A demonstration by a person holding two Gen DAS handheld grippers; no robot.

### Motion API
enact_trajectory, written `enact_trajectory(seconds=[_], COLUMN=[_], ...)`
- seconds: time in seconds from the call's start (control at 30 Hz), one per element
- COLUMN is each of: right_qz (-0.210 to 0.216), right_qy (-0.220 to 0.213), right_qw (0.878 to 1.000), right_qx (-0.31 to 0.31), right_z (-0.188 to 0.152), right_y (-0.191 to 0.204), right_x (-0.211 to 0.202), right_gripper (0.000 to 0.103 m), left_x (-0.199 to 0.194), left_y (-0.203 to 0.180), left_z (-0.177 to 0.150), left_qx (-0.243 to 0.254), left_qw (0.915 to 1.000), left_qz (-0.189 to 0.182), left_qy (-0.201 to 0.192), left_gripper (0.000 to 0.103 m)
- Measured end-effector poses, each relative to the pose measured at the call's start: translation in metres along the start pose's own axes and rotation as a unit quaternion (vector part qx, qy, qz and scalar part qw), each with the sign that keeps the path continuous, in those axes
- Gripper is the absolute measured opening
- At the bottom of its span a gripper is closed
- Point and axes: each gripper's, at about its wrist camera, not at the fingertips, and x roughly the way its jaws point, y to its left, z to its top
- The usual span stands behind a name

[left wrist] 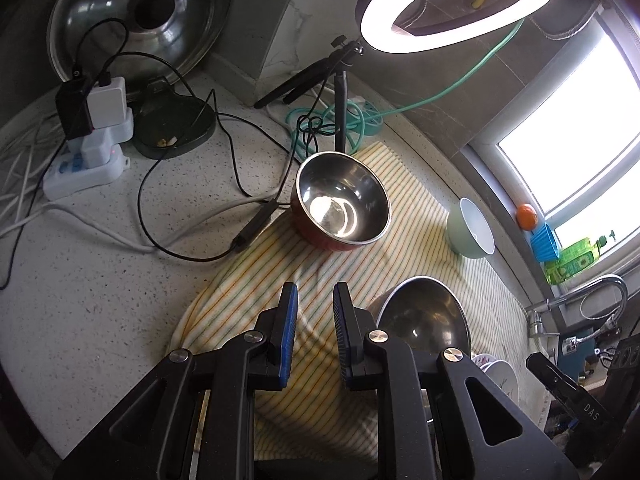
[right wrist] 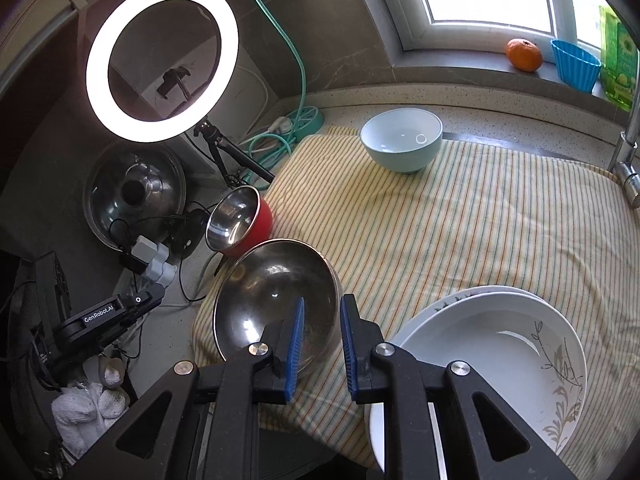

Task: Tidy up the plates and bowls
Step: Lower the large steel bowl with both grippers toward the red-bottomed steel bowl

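A striped cloth [right wrist: 480, 240] covers the counter. On it stand a red bowl with a steel inside [left wrist: 342, 204] [right wrist: 238, 224], a large steel bowl [left wrist: 424, 316] [right wrist: 276, 300], a pale green bowl [left wrist: 472, 228] [right wrist: 402, 140] and stacked white plates with a leaf pattern [right wrist: 492, 356] [left wrist: 500, 376]. My left gripper [left wrist: 315, 300] is open and empty, over the cloth left of the steel bowl. My right gripper [right wrist: 322, 312] is open and empty, above the steel bowl's near right rim, left of the plates.
A lit ring light on a tripod [left wrist: 452, 4] [right wrist: 160, 60] stands at the back. Power strips and cables [left wrist: 84, 148] lie on the counter at the left by a glass lid [left wrist: 140, 16]. A faucet [right wrist: 628, 152], an orange [right wrist: 524, 54] and a blue cup [right wrist: 576, 64] are by the window.
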Motion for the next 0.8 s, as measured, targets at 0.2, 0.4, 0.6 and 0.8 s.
enact_trajectory(seconds=[0.2,0.4,0.6,0.8], right_qz=[-0.005,-0.009,-0.003,-0.007], right_qy=[0.002,0.024,0.035,0.057], right_qw=[1.000,0.999,0.997,0.995], right_qx=[0.009,0.023,0.068,0.077], right_z=[0.018,0.031,0.045,0.059], right_y=[0.026,0.051,0.062,0.079], right_x=[0.021,0.055,0.096,0.128], right_gripper=[0.021,0.021,0.021,0.021], left_x=[0.014,0.032,0.056,0.072], left_y=[0.023,0.039,0.043,0.043], left_z=[0.031,0.058,0.075,0.084], left_qx=[-0.001,0.003,0.015,0.015], left_qw=[0.9999,0.9996,0.9983,0.9972], left_qz=[-0.006,-0.019,-0.040,-0.054], left_qy=[0.009,0.019,0.039,0.049], left_gripper=[0.016,0.016,0.016,0.016])
